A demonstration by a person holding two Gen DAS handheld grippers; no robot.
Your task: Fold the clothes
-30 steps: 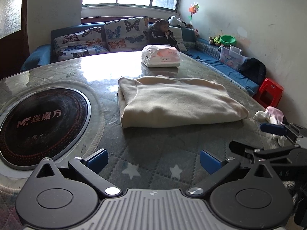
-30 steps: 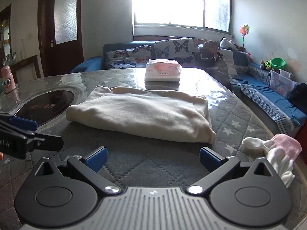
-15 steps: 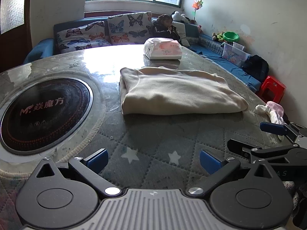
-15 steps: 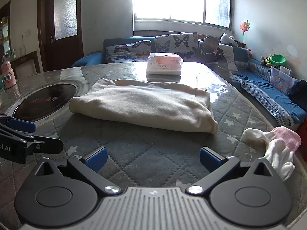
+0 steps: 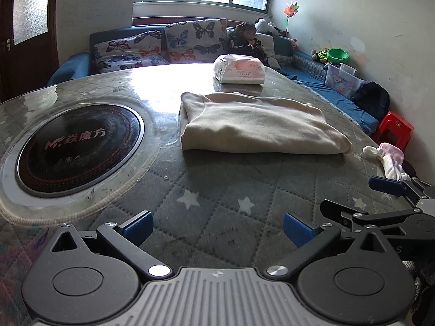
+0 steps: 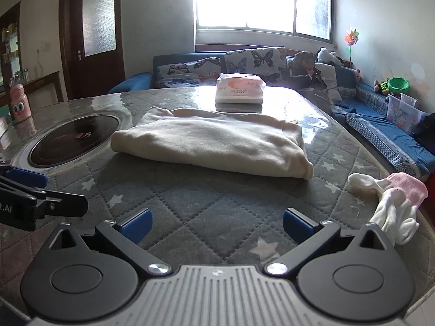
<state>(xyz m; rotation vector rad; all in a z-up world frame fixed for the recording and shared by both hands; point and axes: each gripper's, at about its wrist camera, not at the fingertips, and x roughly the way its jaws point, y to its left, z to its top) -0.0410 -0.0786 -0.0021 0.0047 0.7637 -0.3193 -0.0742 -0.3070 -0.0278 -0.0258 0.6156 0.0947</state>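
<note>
1. Bright window across the far wall, strongly overexposed, glaring off the glossy table.
2. Blue sofa below it with butterfly-print cushions; a person seated at its right end beside soft toys.
3. Dark wooden door with a frosted pane at left.
4. Scuffed white wall at right, with a pinwheel in the corner.
5. Blue bench along that wall, bearing a green bowl and clear plastic boxes.
6. Red stool near the table's edge.
</note>
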